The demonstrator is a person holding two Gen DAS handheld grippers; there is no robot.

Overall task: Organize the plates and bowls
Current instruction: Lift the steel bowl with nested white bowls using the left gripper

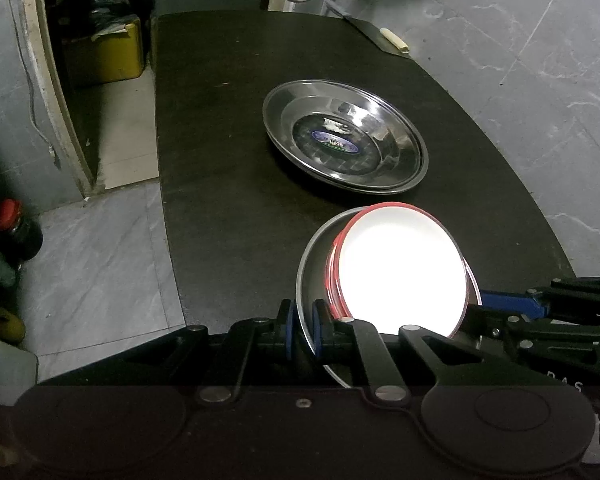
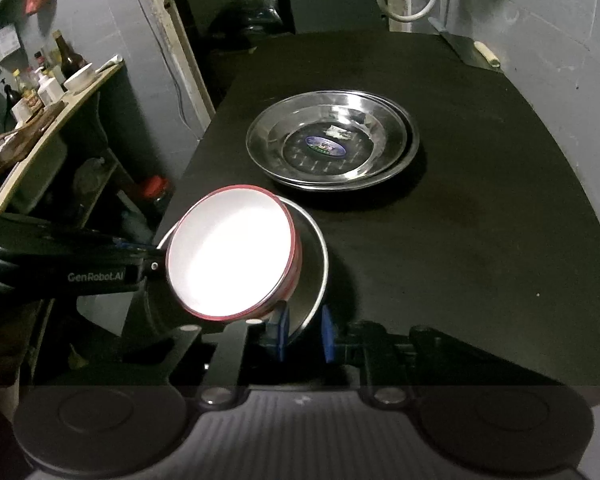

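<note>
Nearest, between the blue pads of the left gripper (image 1: 303,330), the rim of a steel plate (image 1: 314,248) is being pinched, the jaws drawn narrow on the thin metal. The same plate's rim (image 2: 319,256) is being clamped by the right gripper (image 2: 305,332) at another point of the edge, its jaws likewise closed on it. Just beyond both sets of fingers, a red-rimmed white bowl (image 1: 404,268) is being carried tilted in the plate, leaning against its wall and washed out by glare (image 2: 230,252).

Farther ahead of the fingertips, well apart from the held pair, a stack of steel plates (image 1: 344,136) is resting on the dark table (image 1: 220,160).

Judged from this, the plate is best being kept level by both grips together, so the loose bowl is not being tipped out. A slow, matched advance toward the stack seems called for. Beyond it, a knife (image 1: 394,40) is lying at the table's far edge.
</note>
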